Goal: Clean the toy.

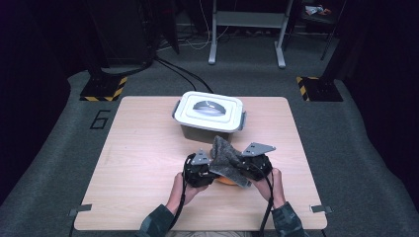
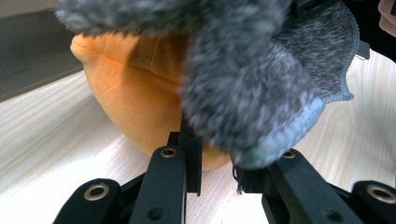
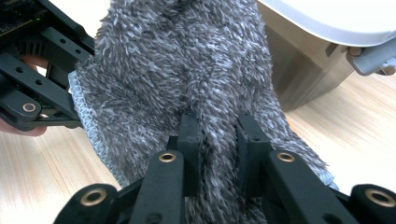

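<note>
Both my grippers pinch the grey fuzzy cloth [image 1: 227, 159]: left gripper [image 2: 219, 154] on its edge, right gripper [image 3: 219, 140] on a fold. Cloth hangs over an orange cloth [image 2: 135, 93] on the table [image 1: 138, 163], near the lidded box [image 1: 209, 114].

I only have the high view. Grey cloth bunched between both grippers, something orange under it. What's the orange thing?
Observer: In the left gripper view it's a soft orange plush piece resting on the table, partly under the grey cloth.
Operator: Right gripper actually clamped on the cloth?
Observer: Yes, the right gripper has a fold of the pile pinched between its jaws.
Operator: And the left?
Observer: The left gripper grips the cloth's stitched edge, just in front of the plush.
</note>
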Demonstrator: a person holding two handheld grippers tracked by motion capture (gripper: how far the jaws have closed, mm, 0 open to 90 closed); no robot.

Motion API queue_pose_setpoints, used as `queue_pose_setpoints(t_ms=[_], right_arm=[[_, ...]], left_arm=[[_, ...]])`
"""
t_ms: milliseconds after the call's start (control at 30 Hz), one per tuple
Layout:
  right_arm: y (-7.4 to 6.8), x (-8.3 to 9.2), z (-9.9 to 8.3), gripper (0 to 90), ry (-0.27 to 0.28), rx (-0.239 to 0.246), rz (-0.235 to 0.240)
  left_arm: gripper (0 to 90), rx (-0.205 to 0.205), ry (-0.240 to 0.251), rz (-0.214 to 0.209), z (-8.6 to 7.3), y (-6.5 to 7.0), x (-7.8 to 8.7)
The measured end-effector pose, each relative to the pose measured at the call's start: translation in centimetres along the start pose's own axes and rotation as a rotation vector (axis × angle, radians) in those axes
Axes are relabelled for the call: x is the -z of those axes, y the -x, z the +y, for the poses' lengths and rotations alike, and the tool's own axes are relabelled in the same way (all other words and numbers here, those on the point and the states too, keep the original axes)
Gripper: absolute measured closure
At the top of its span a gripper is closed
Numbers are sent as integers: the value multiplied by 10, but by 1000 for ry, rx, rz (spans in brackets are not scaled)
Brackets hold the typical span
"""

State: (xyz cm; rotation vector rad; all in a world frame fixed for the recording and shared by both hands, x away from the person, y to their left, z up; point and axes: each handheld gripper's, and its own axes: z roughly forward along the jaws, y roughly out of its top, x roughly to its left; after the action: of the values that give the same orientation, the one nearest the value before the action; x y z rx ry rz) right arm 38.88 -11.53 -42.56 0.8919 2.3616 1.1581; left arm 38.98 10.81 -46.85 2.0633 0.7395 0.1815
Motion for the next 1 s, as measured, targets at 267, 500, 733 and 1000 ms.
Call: queue_pose_setpoints(t_ms=[267, 500, 733, 1000], right_arm=[[13, 8, -13, 750, -9, -40, -15], [28, 14, -32, 748, -28, -93, -49], [50, 11, -56, 748, -47, -184, -50], [60, 2, -75, 748, -110, -228, -73]], left_arm=[[754, 10, -4, -5, -2, -2, 1], [753, 11, 5, -7, -4, -3, 0], [753, 23, 4, -6, -6, -4, 0], [753, 27, 9, -9, -6, -5, 0]])
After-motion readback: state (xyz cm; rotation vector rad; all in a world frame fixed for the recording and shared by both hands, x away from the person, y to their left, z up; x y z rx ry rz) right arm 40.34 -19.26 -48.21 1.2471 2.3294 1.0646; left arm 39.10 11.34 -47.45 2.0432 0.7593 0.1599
